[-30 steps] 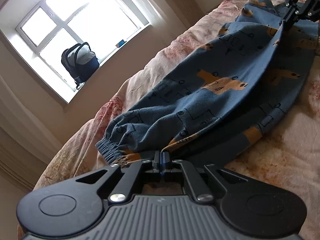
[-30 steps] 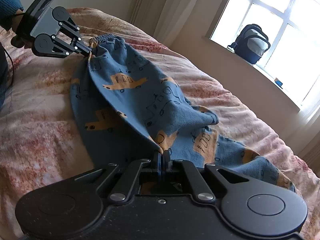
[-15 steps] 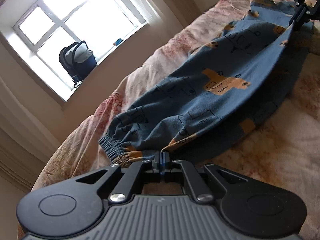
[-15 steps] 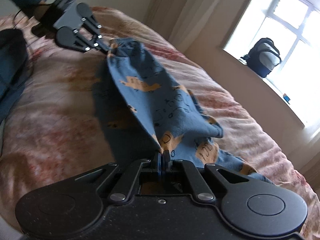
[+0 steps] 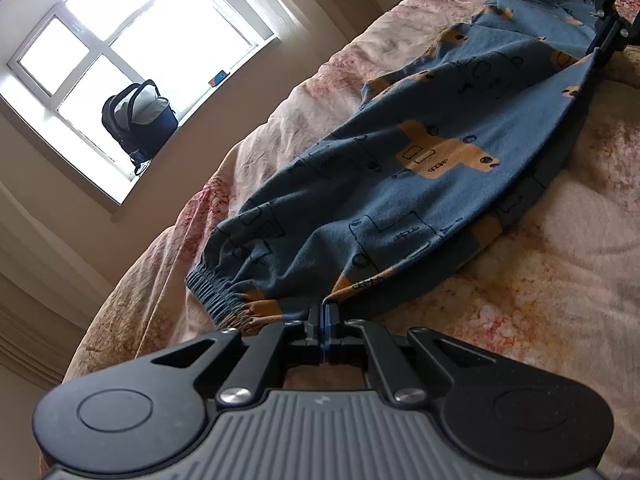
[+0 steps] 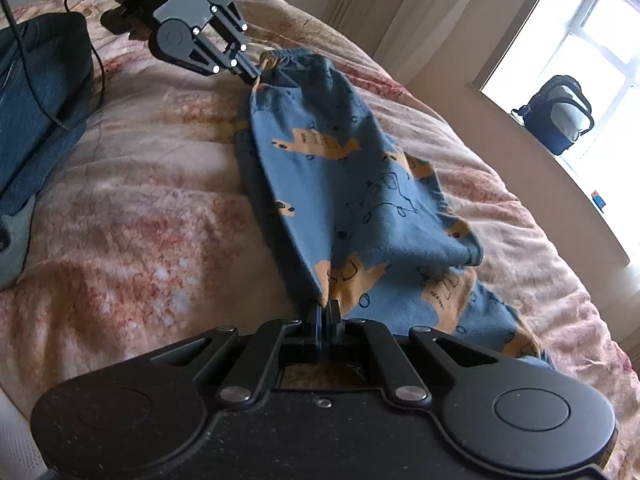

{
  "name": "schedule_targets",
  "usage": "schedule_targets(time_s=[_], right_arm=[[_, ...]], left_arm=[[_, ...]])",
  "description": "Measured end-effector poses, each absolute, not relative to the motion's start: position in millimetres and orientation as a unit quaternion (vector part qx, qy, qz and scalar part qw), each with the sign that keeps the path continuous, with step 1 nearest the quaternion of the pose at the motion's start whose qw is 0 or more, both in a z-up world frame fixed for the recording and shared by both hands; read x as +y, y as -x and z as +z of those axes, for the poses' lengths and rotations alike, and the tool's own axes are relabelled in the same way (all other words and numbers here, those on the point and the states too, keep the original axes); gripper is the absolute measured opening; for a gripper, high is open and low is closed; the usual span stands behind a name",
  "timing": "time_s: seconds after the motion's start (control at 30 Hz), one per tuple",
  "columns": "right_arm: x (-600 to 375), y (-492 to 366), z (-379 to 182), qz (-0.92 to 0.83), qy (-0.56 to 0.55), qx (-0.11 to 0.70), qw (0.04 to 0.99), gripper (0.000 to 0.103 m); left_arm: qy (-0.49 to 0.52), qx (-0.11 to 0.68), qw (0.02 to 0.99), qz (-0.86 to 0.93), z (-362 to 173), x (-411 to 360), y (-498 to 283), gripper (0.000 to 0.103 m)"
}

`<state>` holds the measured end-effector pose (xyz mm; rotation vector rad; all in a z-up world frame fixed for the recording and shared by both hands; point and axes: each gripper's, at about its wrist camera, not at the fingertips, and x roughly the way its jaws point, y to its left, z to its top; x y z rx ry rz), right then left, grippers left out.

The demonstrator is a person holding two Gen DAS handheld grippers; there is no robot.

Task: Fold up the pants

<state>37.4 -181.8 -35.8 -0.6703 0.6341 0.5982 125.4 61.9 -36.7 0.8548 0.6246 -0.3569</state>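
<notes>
Blue pants (image 5: 400, 184) printed with orange vehicles lie on the bed, one folded edge lifted and stretched between my two grippers. My left gripper (image 5: 324, 312) is shut on that edge beside the gathered elastic band (image 5: 224, 300). At the upper right of the left wrist view, my right gripper (image 5: 596, 50) pinches the far end. In the right wrist view the right gripper (image 6: 324, 308) is shut on the pants (image 6: 340, 184). The left gripper (image 6: 256, 76) grips them by the elastic at the top. A loose part of the pants trails off to the right.
A pink floral quilt (image 5: 520, 320) covers the bed. A dark blue cloth (image 6: 40, 100) with a black cable lies at the left of the right wrist view. A backpack (image 5: 138, 120) sits on the window sill beyond the bed's far edge.
The right gripper has shifted a little and rolled, and the lifted edge of the pants now runs straighter and tauter between the grippers. Both stay shut on the fabric.
</notes>
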Motion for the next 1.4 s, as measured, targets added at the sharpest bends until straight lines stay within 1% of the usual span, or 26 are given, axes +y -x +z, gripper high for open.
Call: schedule_targets(time_s=[0.13,0.23,0.27,0.3,0.33,0.37,0.4,0.43,0.47,0.5,0.53,0.6,0.63,0.7,0.73,0.8,0.9,1.1,1.17,1.2,1.23,1.27,1.3,1.33,1.37,1.4], right_arm=[[-183.6,-40.6,-41.7,0.283,0.316,0.31,0.851,0.0],[-183.9,-42.5,-46.6,0.282,0.315,0.313,0.85,0.0],[-183.6,-43.3,-48.4,0.28,0.314,0.315,0.851,0.001],[-184.0,-44.0,-49.6,0.277,0.309,0.316,0.853,0.002],[-185.0,-44.7,-50.1,0.27,0.302,0.315,0.858,0.003],[-186.7,-44.9,-49.6,0.262,0.292,0.314,0.865,0.011],[-189.9,-45.0,-48.1,0.254,0.278,0.312,0.872,0.025],[-194.3,-45.1,-46.2,0.244,0.264,0.309,0.881,0.033],[-199.6,-44.8,-43.8,0.231,0.247,0.304,0.891,0.052],[-206.2,-43.8,-41.5,0.217,0.228,0.297,0.902,0.065],[-213.7,-42.6,-39.6,0.2,0.207,0.292,0.912,0.069],[-232.0,-40.0,-36.0,0.159,0.158,0.289,0.931,0.086],[-242.0,-37.6,-34.5,0.135,0.133,0.286,0.939,0.088],[-267.0,-30.9,-31.5,0.076,0.072,0.28,0.954,0.101],[-279.7,-26.3,-31.0,0.048,0.04,0.279,0.958,0.103],[-310.1,-18.3,-31.9,0.009,-0.025,0.279,0.96,0.102],[-350.8,-10.0,-39.0,-0.03,-0.088,0.292,0.952,0.102],[-405.6,-7.2,-44.6,-0.035,-0.168,0.287,0.943,0.102],[-421.2,-12.7,-47.8,-0.024,-0.202,0.284,0.937,0.102],[-428.6,-16.9,-48.7,-0.018,-0.22,0.283,0.933,0.102],[-436.3,-21.4,-49.8,-0.012,-0.236,0.28,0.93,0.102],[-440.6,-25.2,-50.4,-0.008,-0.247,0.276,0.929,0.102],[-444.2,-27.9,-50.0,-0.006,-0.256,0.271,0.928,0.102],[-449.4,-31.8,-49.9,-0.004,-0.265,0.266,0.927,0.101],[-454.5,-36.0,-50.0,-0.004,-0.274,0.261,0.926,0.096],[-459.8,-39.8,-50.5,-0.007,-0.283,0.256,0.924,0.091]], left_arm=[[-0.406,0.305,0.844,-0.171,-38.7,61.2,-125.8,0.0],[-0.401,0.327,0.838,-0.171,-42.4,60.9,-129.3,0.0],[-0.389,0.351,0.834,-0.172,-43.0,60.1,-132.6,0.006],[-0.371,0.372,0.834,-0.17,-41.2,59.4,-135.5,0.006],[-0.346,0.385,0.84,-0.164,-36.5,57.9,-136.6,0.018],[-0.32,0.391,0.848,-0.158,-29.6,54.9,-136.2,0.044],[-0.3,0.39,0.857,-0.156,-23.0,51.2,-134.5,0.06],[-0.275,0.38,0.869,-0.156,-14.7,44.9,-130.6,0.086],[-0.258,0.367,0.88,-0.158,-8.4,38.5,-126.2,0.097],[-0.242,0.352,0.889,-0.162,-2.9,30.3,-121.7,0.099],[-0.224,0.341,0.897,-0.171,2.0,18.5,-118.0,0.102],[-0.201,0.334,0.899,-0.2,4.4,-5.1,-115.6,0.103],[-0.196,0.333,0.896,-0.22,3.7,-20.1,-115.7,0.103],[-0.2,0.325,0.888,-0.255,0.9,-53.6,-116.8,0.103],[-0.206,0.314,0.885,-0.275,-1.1,-73.5,-116.8,0.103],[-0.225,0.294,0.879,-0.301,-4.8,-105.0,-115.8,0.103],[-0.256,0.275,0.864,-0.336,-12.2,-151.3,-113.5,0.103],[-0.339,0.225,0.824,-0.394,-32.5,-213.9,-103.2,0.103],[-0.371,0.223,0.807,-0.401,-40.4,-225.8,-101.3,0.101],[-0.381,0.224,0.801,-0.402,-43.2,-229.2,-100.9,0.099],[-0.391,0.226,0.794,-0.407,-44.8,-231.2,-100.0,0.093],[-0.396,0.226,0.788,-0.413,-45.6,-232.0,-99.0,0.09],[-0.401,0.226,0.782,-0.42,-46.2,-233.3,-98.5,0.089],[-0.406,0.226,0.775,-0.429,-46.9,-234.0,-96.7,0.083],[-0.412,0.227,0.768,-0.434,-47.6,-234.0,-95.3,0.074],[-0.419,0.23,0.762,-0.438,-49.3,-234.5,-93.8,0.069]])
